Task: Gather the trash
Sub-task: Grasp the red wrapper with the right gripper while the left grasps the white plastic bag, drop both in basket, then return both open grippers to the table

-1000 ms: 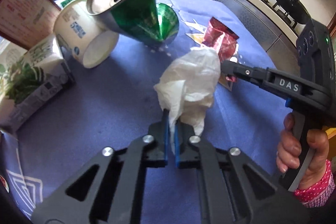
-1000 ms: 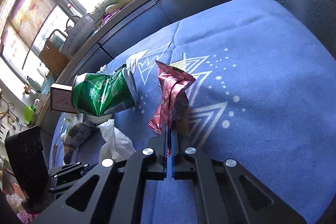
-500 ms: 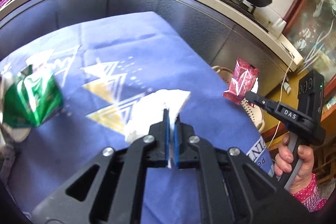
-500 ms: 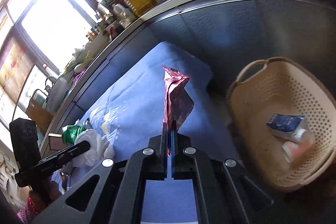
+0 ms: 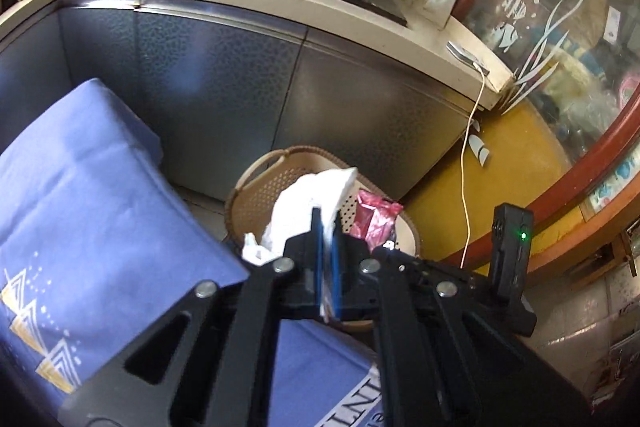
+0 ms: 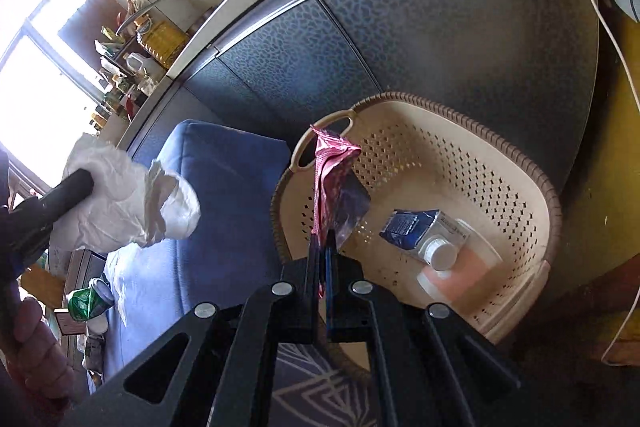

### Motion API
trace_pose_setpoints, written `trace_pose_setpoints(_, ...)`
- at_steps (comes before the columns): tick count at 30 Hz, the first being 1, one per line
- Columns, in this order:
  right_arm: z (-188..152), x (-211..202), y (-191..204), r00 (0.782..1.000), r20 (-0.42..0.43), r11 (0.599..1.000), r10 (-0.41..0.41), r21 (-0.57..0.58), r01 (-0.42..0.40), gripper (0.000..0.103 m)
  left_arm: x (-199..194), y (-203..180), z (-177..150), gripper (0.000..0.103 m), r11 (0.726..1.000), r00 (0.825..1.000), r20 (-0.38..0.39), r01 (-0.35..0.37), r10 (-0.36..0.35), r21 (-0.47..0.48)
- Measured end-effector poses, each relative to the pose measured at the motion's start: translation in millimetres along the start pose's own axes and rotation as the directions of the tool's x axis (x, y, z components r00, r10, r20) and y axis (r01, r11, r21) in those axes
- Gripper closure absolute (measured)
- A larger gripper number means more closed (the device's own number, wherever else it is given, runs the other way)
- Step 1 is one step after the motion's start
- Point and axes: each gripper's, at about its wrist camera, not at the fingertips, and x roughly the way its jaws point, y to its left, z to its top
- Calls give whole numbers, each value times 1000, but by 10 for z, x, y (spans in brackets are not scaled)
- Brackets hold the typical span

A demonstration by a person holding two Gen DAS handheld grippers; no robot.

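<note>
My left gripper (image 5: 327, 227) is shut on a crumpled white tissue (image 5: 308, 203) and holds it over the near rim of a beige perforated basket (image 5: 256, 187) on the floor. My right gripper (image 6: 322, 241) is shut on a red snack wrapper (image 6: 332, 179) and holds it above the basket (image 6: 500, 155). The wrapper also shows in the left wrist view (image 5: 374, 219), beside the tissue. The tissue shows in the right wrist view (image 6: 128, 203), left of the wrapper. In the basket lie a blue carton (image 6: 420, 227) and a small capped bottle (image 6: 456, 267).
The table with the blue cloth (image 5: 80, 207) is left of the basket. A crushed green can (image 6: 86, 301) and more trash lie at its far end. Grey kitchen cabinets (image 5: 240, 87) stand behind the basket. A white cable (image 5: 466, 163) hangs at the right.
Both grippers have swung right, off the table, and now hold the tissue and the wrapper over the basket. Both stay shut on their loads.
</note>
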Motion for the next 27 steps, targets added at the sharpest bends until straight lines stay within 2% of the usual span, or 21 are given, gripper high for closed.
trace_pose_setpoints(3,-52,75,-80,1000,-22,1000,-19,18,20,100,341,-137,-48,99,999,998,-65,-22,24,28)
trace_pose_setpoints(4,-63,98,-96,999,-29,1000,-15,24,16,99,471,-172,-74,92,999,994,-100,-33,37,36)
trace_pose_setpoints(5,-77,123,-113,999,-36,999,-11,29,12,98,613,-193,-103,75,998,988,-146,-39,45,40)
trace_pose_setpoints(6,-90,139,-131,999,-39,999,-16,35,18,96,715,-195,-147,68,998,983,-175,-46,53,41)
trace_pose_setpoints(8,-114,155,-165,999,-46,999,-17,51,19,91,814,-181,-227,66,996,979,-187,-77,84,46)
trace_pose_setpoints(9,-113,158,-181,999,-49,998,-9,64,12,82,816,-170,-258,66,995,979,-182,-86,92,44)
trace_pose_setpoints(10,-119,155,-204,999,-49,997,-12,77,16,67,808,-151,-278,66,996,980,-179,-86,91,33)
trace_pose_setpoints(12,-125,118,-224,999,-32,996,-23,89,25,49,749,-77,-307,66,997,981,-182,-73,71,-6)
trace_pose_setpoints(16,-104,14,-168,998,9,995,-60,74,59,46,446,37,-331,66,997,990,-124,-68,63,-38)
trace_pose_setpoints(20,-61,-104,-83,999,45,996,-8,94,4,46,39,93,-479,65,996,996,-38,-83,82,-23)
trace_pose_setpoints(24,-15,-202,157,997,66,999,42,31,-44,46,-380,179,-746,65,990,990,32,-140,140,4)
trace_pose_setpoints(27,0,-212,395,994,51,995,98,-17,-98,46,-738,341,-1022,65,982,979,80,-189,189,-7)
